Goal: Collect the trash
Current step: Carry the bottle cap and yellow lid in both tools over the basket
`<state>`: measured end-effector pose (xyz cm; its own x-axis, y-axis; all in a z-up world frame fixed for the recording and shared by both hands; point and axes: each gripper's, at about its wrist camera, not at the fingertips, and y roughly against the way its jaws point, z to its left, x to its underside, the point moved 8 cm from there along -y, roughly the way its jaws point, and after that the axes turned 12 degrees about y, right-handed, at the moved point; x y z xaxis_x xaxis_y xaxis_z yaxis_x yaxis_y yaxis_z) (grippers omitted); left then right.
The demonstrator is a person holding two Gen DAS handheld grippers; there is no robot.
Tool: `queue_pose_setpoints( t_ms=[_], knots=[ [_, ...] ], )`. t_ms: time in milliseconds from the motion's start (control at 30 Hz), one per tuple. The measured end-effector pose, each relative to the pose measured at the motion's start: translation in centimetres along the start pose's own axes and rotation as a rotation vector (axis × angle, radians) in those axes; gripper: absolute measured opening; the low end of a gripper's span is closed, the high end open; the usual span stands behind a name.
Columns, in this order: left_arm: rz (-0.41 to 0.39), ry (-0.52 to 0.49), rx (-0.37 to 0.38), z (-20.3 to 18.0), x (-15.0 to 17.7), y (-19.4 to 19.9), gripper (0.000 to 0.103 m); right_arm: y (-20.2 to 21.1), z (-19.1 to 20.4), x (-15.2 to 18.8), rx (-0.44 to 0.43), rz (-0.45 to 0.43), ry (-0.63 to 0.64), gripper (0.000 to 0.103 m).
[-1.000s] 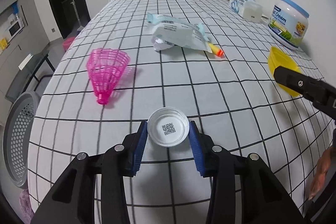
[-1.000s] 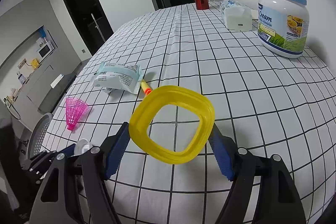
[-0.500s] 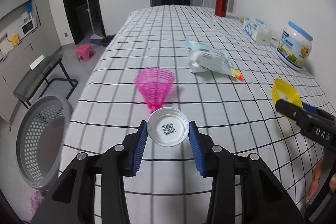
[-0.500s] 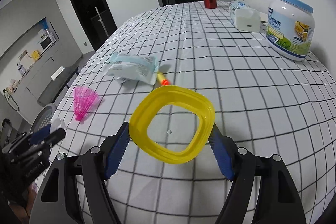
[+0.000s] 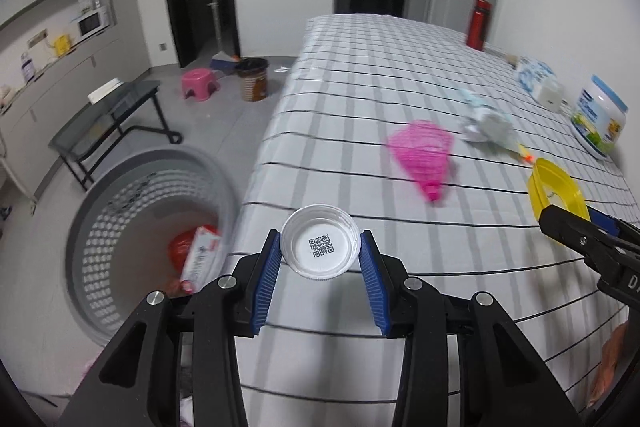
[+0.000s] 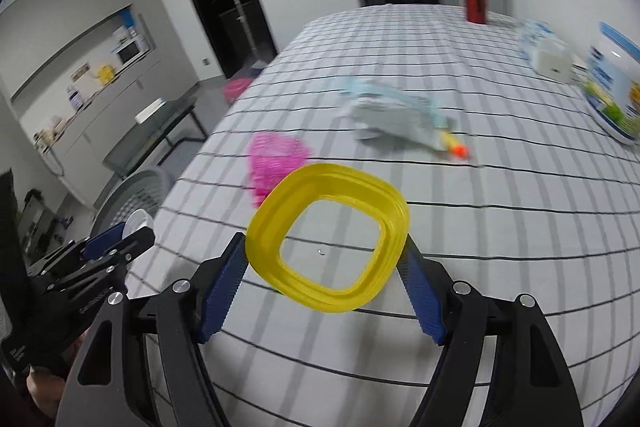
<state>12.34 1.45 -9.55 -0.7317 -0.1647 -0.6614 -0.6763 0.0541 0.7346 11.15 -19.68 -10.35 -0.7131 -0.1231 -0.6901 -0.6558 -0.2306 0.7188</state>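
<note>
My left gripper is shut on a small white plastic lid with a QR code inside, held above the table's left edge. My right gripper is shut on a yellow square plastic container, held over the checked tablecloth. A grey perforated basket stands on the floor left of the table, with a red wrapper and a carton in it. On the cloth lie a pink mesh cone, a crumpled pale wrapper and a small orange-tipped piece.
A cream jar, a white tissue pack and a red bottle stand along the table's right and far side. On the floor are a pink stool, a dark bin and a low glass table.
Both grippers have swung left toward the table's left edge, still holding the lid and the yellow container. The grey basket on the floor has come into full view.
</note>
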Motion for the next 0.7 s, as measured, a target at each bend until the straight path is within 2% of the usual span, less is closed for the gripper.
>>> queue_pose_setpoints(
  t_ms=[367, 700],
  knots=[
    [-0.028, 0.118, -0.123, 11.6, -1.9, 0.0, 0.039, -4.7, 11.8, -3.0, -0.127, 0.045, 0.168, 0.072],
    [-0.014, 0.209, -0.185, 19.2, -2.0, -1.2, 0.039, -8.7, 22.1, -5.3, -0.235, 0.073, 0.34, 0.072]
  ],
)
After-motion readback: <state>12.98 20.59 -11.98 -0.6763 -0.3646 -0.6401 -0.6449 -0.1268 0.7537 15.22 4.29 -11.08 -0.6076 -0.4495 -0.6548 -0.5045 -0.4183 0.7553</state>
